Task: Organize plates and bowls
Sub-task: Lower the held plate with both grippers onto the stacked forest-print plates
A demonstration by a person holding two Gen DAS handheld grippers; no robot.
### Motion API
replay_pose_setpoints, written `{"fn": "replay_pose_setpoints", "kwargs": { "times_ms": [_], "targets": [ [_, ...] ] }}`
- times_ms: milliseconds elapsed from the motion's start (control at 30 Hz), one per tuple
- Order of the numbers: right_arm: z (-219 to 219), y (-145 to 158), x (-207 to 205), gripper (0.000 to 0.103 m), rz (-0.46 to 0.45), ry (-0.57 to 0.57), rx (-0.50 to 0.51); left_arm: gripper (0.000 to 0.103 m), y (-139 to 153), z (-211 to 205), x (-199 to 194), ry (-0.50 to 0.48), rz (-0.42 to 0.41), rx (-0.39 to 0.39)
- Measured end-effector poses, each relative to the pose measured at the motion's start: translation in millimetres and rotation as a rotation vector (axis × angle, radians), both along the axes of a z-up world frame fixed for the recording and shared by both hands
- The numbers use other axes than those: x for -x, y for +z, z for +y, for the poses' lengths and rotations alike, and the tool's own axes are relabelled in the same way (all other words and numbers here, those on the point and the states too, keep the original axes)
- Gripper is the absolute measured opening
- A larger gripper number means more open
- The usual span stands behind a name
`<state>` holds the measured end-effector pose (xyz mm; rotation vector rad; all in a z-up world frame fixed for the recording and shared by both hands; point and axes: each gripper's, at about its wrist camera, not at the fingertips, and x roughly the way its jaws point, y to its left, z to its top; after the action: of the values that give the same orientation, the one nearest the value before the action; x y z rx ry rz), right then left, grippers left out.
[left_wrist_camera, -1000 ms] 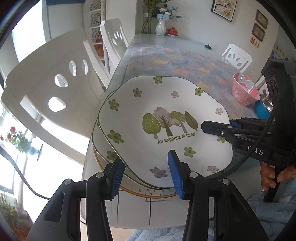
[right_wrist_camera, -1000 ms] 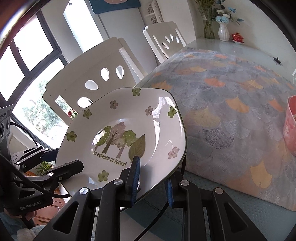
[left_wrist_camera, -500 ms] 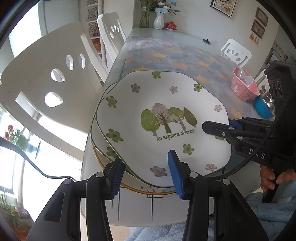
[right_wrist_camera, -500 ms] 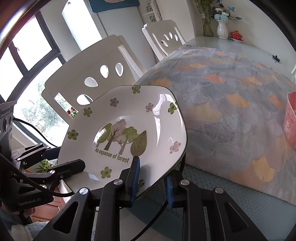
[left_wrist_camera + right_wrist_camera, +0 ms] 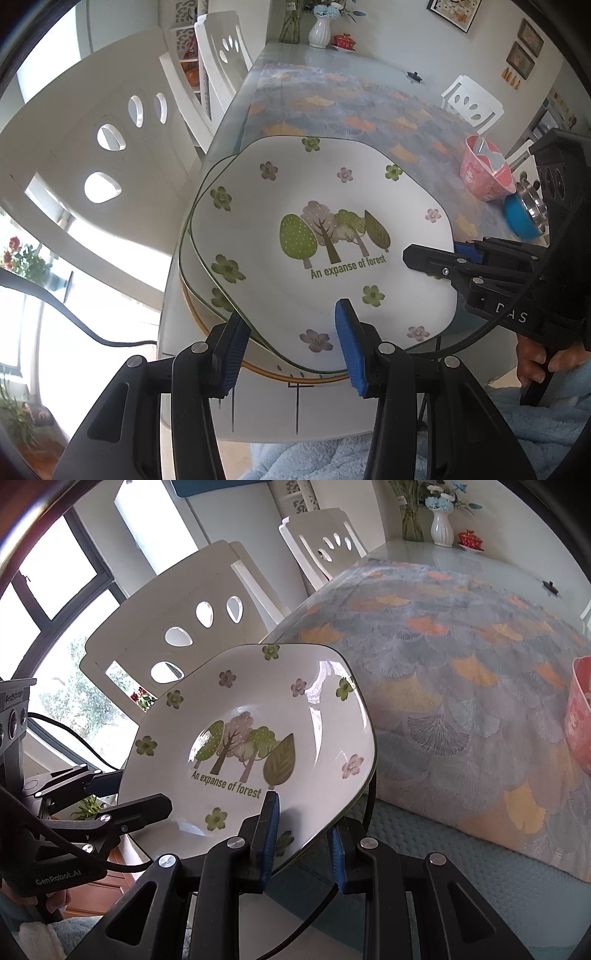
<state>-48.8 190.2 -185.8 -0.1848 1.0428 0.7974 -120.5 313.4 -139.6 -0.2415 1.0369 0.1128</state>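
Observation:
A white plate with a forest print (image 5: 325, 206) lies on top of a stack at the table's near corner. Below it show a second green-rimmed plate (image 5: 201, 266), a gold-rimmed plate (image 5: 266, 371) and a white plate with black lines (image 5: 266, 410). My left gripper (image 5: 288, 350) straddles the top plate's near rim, one pad on its face. My right gripper (image 5: 301, 843) is shut on the same plate (image 5: 258, 701), one finger on top and one beneath. The right gripper (image 5: 432, 251) clamps the plate's right rim, and the left gripper (image 5: 122, 794) its left rim.
A pink bowl (image 5: 487, 173) and a blue bowl with a steel insert (image 5: 524, 218) stand on the patterned tablecloth (image 5: 351, 107) to the right. White chairs (image 5: 92, 155) line the table's left side. A vase (image 5: 320, 27) stands at the far end. A hand (image 5: 532, 362) holds the right gripper.
Both grippers keep their hold on the forest plate. The left wrist view has tipped down slightly, so the table's far end sits higher in it.

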Motion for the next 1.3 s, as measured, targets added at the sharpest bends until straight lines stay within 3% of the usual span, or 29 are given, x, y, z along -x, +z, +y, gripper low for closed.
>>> {"fn": "replay_pose_setpoints", "kwargs": {
  "times_ms": [600, 1300],
  "targets": [
    [4.6, -1.3, -1.2, 0.025, 0.021, 0.037, 0.024, 0.042, 1.4, 3.1, 6.1, 0.058, 0.034, 0.005],
    [-0.4, 6.4, 5.0, 0.035, -0.037, 0.116, 0.051, 0.043, -2.0, 24.7, 5.7, 0.191, 0.016, 0.105]
  ]
}}
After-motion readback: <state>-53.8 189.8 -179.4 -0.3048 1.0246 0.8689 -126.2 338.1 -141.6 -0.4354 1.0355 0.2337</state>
